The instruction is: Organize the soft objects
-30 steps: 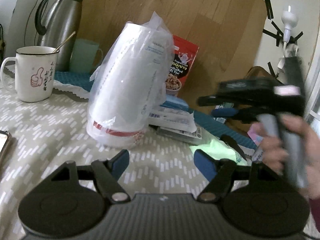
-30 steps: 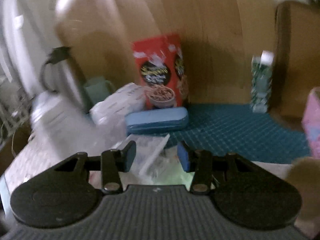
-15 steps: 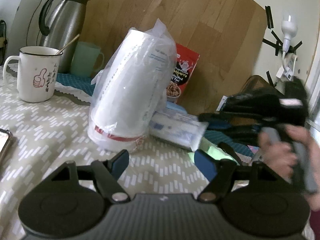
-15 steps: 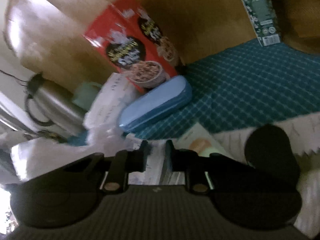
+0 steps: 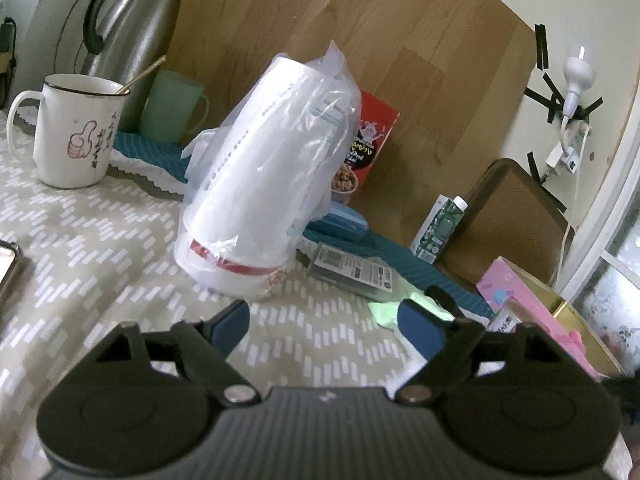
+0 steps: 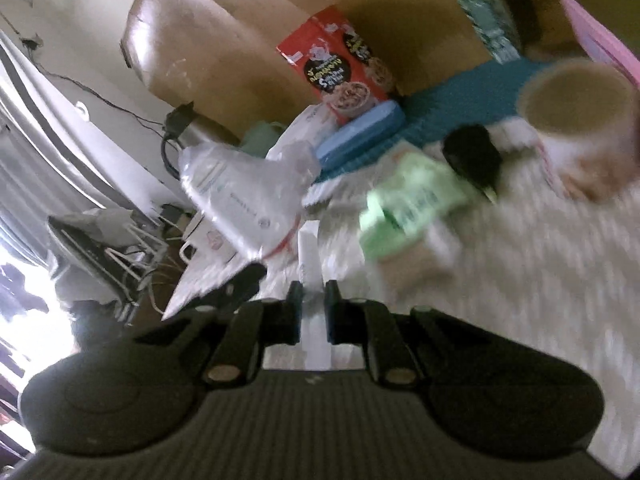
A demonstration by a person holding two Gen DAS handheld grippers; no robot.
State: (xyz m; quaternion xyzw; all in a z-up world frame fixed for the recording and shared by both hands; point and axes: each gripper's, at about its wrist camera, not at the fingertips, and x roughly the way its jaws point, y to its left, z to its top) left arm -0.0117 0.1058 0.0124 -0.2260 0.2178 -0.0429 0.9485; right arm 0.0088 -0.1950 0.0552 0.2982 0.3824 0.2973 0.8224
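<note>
In the right wrist view, my right gripper (image 6: pixel 313 300) is closing on a thin white packet (image 6: pixel 310 256), seen edge-on with the pads pressing on it. The picture is blurred and tilted. Beyond it a green soft packet (image 6: pixel 404 208) lies on the patterned cloth, beside a bagged stack of white cups (image 6: pixel 248 204). In the left wrist view, my left gripper (image 5: pixel 325 326) hovers low over the cloth. Its jaws are opening and nothing is between them. Ahead of it stand the bagged cups (image 5: pixel 264 184), a flat barcoded packet (image 5: pixel 352 272) and the green packet (image 5: pixel 394 308).
A white mug (image 5: pixel 76 132), a steel thermos (image 5: pixel 128 32) and a green cup (image 5: pixel 172 108) stand at the back left. A red cereal bag (image 5: pixel 370 148), a blue case (image 5: pixel 340 224), a carton (image 5: pixel 438 228) and a pink box (image 5: pixel 528 308) line the back and right. A phone (image 5: pixel 8 268) lies at the left edge.
My right gripper shut on the white packet by the cups, carried it off and left the left wrist view, rolling as it went. My left jaws spread wider.
</note>
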